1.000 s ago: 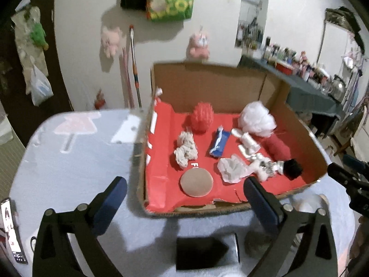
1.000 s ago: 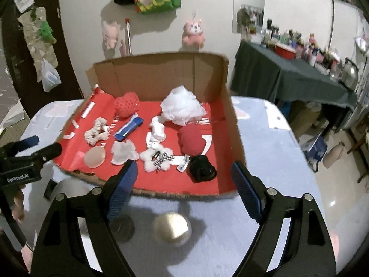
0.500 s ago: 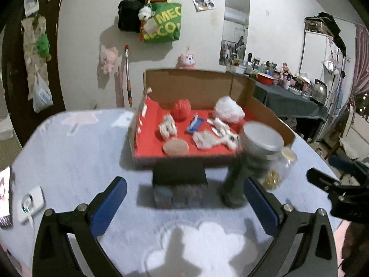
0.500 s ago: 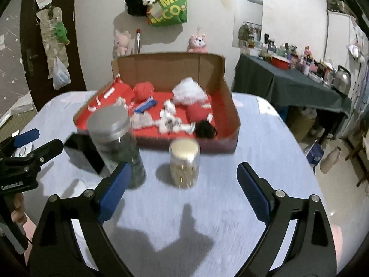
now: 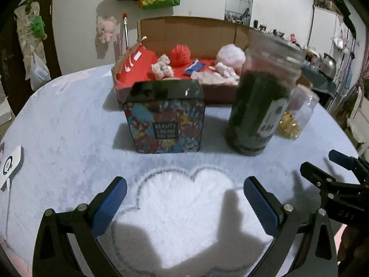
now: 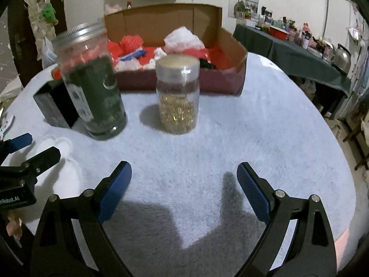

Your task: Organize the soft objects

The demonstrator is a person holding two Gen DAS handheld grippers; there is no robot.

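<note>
A cardboard box (image 5: 191, 32) with a red lining stands at the far side of the table and holds several soft things: a red pom (image 5: 180, 55), a white puff (image 5: 231, 55), a cream knot (image 5: 161, 69) and a blue packet (image 5: 196, 67). The box also shows in the right wrist view (image 6: 161, 20). My left gripper (image 5: 184, 200) is open and empty, low over the near table. My right gripper (image 6: 184, 184) is open and empty, also near the front edge. Both are well short of the box.
A patterned tin (image 5: 165, 117), a tall jar of green stuff (image 5: 260, 97) and a small jar of gold bits (image 6: 177, 94) stand between the grippers and the box. The table has a pale fleecy cover (image 6: 265, 127). A white device (image 5: 10, 164) lies at the left edge.
Both grippers have pulled back and dropped from above the box to the near side of the table. The tin and jars now stand in front of them.
</note>
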